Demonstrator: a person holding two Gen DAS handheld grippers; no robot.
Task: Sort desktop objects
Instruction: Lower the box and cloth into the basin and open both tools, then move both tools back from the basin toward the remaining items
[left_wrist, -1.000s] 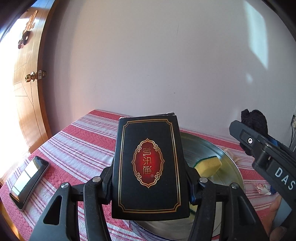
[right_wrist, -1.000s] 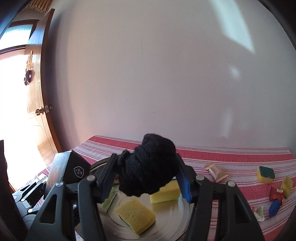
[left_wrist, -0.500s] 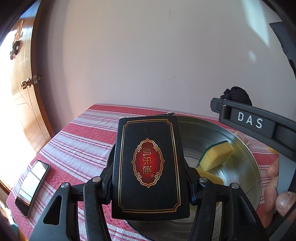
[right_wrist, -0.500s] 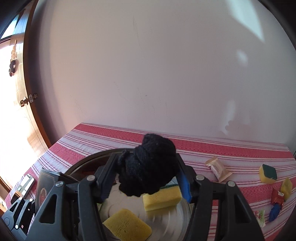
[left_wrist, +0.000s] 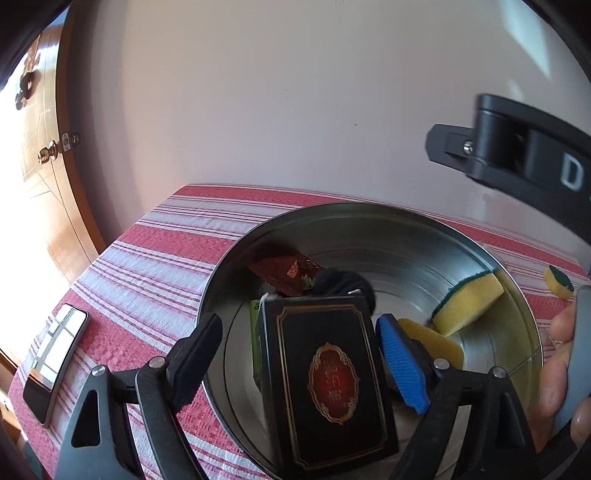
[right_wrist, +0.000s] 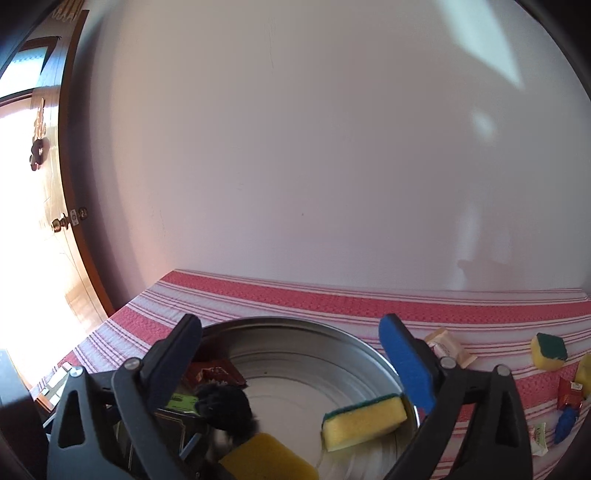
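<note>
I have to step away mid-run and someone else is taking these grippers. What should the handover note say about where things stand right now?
Left gripper: open, the black box between its fingers but not gripped, lying in the metal basin.
Right gripper: open, empty, over the basin.
In the basin: the box, black knit ball, two yellow sponges, a red packet, a green packet.
Left on the striped cloth: sponges, small packets, a blue item to the right; phone on the left.
</note>
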